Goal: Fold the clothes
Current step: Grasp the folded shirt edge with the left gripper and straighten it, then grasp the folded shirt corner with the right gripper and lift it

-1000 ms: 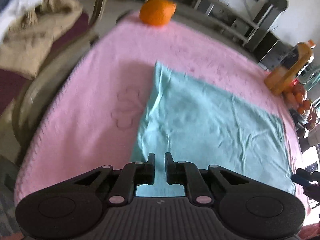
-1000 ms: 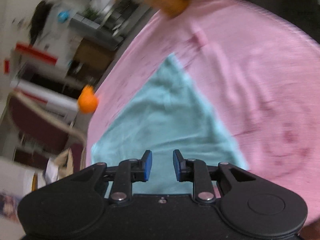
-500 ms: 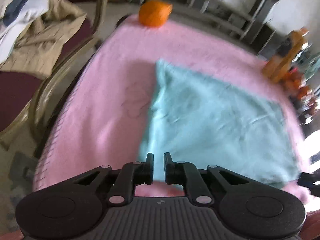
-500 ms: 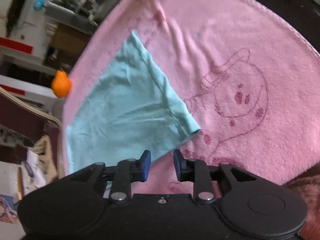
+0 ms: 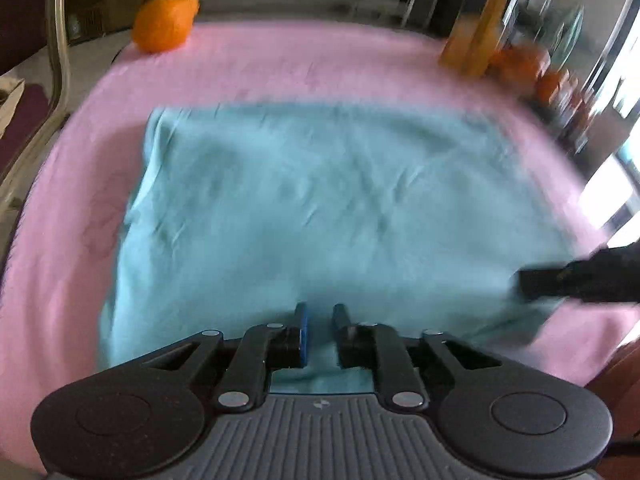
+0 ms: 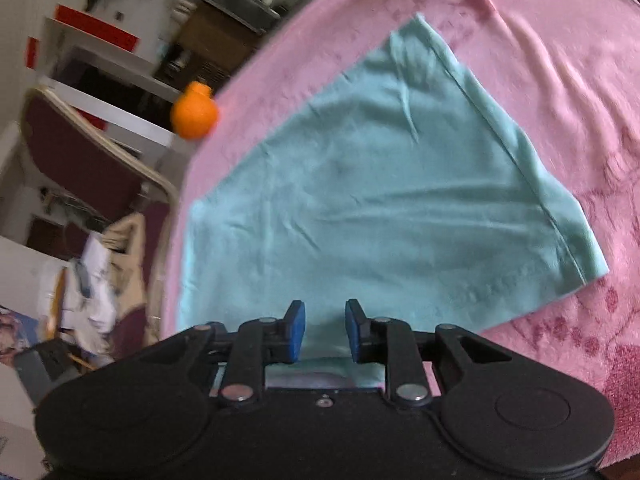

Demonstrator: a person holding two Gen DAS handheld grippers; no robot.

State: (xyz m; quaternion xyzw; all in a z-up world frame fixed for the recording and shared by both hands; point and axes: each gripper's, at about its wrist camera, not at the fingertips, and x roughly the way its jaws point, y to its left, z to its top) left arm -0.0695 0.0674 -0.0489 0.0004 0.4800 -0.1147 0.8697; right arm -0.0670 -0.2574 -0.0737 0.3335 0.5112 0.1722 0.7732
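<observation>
A light teal cloth lies flat on a pink blanket over a table. It also shows in the right wrist view. My left gripper hovers over the cloth's near edge, jaws slightly apart and holding nothing. My right gripper is over another edge of the cloth, jaws a little apart and empty. It shows in the left wrist view as a dark shape at the cloth's right corner.
An orange fruit sits at the blanket's far left edge, also in the right wrist view. An orange bottle and more fruit stand at the far right. A chair with piled clothes is beside the table.
Both grippers have swung round and moved in over the teal cloth's edges. The right gripper has come back over the cloth after pointing past its corner. The cloth lies as before.
</observation>
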